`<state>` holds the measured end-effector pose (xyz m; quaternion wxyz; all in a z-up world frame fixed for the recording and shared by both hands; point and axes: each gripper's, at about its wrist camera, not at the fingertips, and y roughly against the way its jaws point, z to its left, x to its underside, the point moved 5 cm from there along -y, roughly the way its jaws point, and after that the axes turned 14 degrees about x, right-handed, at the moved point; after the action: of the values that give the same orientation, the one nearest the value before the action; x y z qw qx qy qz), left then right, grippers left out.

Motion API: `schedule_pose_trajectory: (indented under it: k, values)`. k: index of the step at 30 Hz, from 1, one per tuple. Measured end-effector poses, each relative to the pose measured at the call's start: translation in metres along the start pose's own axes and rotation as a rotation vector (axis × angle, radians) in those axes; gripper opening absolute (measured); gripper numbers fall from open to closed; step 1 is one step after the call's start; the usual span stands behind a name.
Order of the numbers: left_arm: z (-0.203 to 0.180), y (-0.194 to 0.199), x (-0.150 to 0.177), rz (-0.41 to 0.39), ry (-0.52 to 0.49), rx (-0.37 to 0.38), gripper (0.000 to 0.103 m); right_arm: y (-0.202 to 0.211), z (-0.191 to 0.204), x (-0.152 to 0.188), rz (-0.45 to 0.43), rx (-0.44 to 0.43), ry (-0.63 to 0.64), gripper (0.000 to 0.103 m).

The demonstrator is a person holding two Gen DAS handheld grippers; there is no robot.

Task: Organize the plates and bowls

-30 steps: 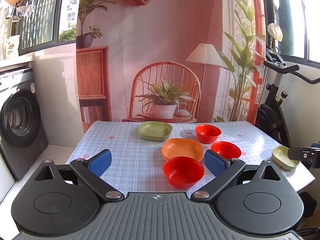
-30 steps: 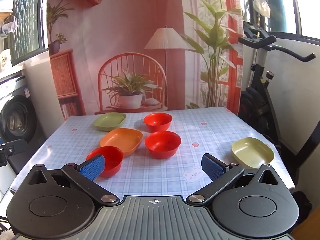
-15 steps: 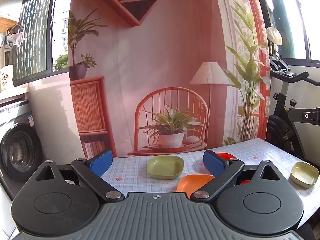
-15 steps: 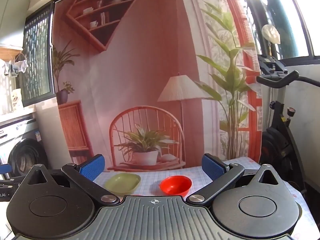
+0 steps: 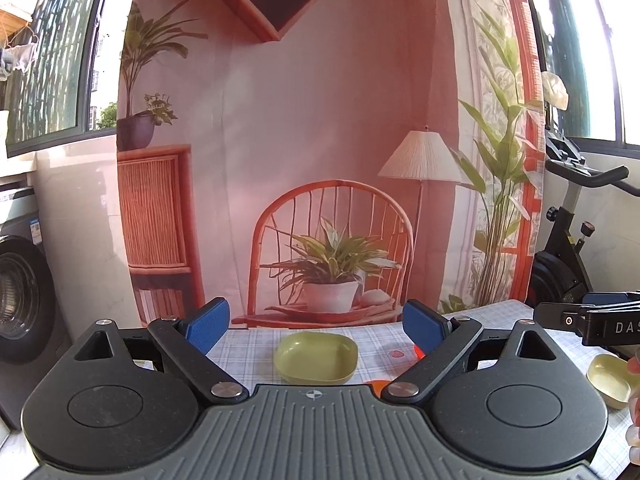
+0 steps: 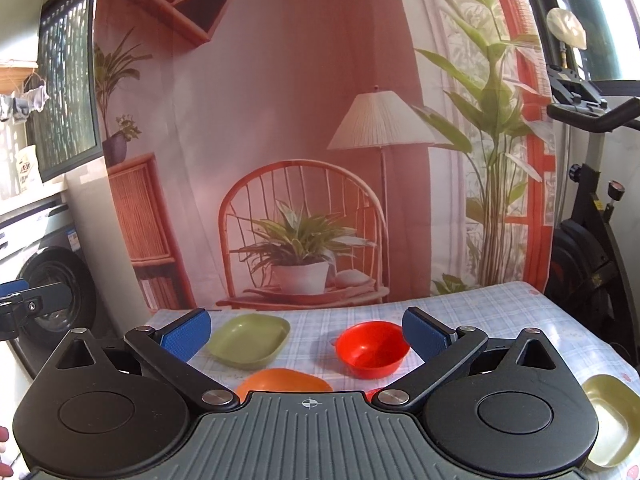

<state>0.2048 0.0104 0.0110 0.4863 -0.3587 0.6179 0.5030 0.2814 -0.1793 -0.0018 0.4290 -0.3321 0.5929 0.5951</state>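
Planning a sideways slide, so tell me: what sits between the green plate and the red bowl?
Only bare checked tablecloth separates the green plate from the red bowl, seen in the right wrist view.

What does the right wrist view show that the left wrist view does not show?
Only the right wrist view shows the whole red bowl and a broad part of the orange dish; in the left wrist view only slivers of red and orange peek out by the right finger.

Only the left wrist view shows the right gripper from outside, at its right edge.

Both show the green dish, the yellow dish, the checked tablecloth, the washing machine and the exercise bike. Both jaws are open and empty.
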Motion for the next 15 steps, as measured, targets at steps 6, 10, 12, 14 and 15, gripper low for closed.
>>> schedule_pose_trajectory:
  k: [6,10,12,14,15]
  values:
    - [0.009,-0.026,0.035,0.125,0.056,-0.030,0.083,-0.023,0.014,0.028,0.031,-0.030,0.070,0.102]
    - [0.015,-0.045,0.064,0.215,0.091,-0.018,0.067,-0.039,0.023,0.054,0.079,-0.044,0.080,0.101]
    - [0.013,-0.053,0.080,0.263,0.090,-0.006,0.062,-0.046,0.026,0.068,0.114,-0.051,0.077,0.094]
    - [0.011,-0.059,0.093,0.288,0.098,0.007,0.062,-0.053,0.025,0.081,0.136,-0.023,0.067,0.082]
    - [0.011,-0.061,0.100,0.300,0.116,0.016,0.061,-0.055,0.025,0.088,0.144,-0.006,0.072,0.079]
